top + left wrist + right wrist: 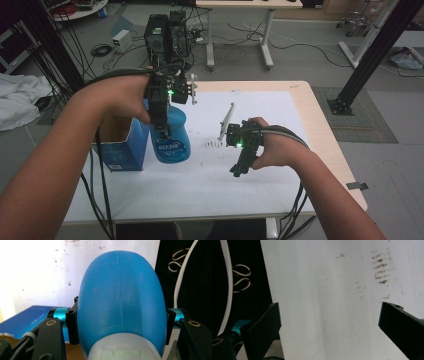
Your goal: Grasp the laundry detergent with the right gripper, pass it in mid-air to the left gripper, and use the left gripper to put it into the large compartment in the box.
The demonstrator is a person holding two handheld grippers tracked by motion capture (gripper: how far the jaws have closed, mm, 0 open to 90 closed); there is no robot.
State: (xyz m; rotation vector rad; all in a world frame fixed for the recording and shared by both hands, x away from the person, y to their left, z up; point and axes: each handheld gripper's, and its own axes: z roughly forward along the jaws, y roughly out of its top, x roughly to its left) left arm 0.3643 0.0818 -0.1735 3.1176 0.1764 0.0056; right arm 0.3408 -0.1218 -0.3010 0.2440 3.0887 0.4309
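Left gripper view has the left gripper (120, 322) clamped on a blue bottle (121, 297), held above the bench (210, 185) beside a blue box (120, 145). Right gripper (329, 322) stands wide apart, holding nothing, over the white sheet (332, 290).

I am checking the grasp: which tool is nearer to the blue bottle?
Left. The left tool is closed on the blue bottle; the right tool, open, is apart from it over the white sheet.

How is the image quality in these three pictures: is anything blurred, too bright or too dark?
High view: dim room, but the white table sheet is bright. Left gripper view: the blue bottle sits very near the lens and looks soft; the background sheet is overexposed. Right gripper view: the black jaws are slightly soft and the sheet looks washed out.
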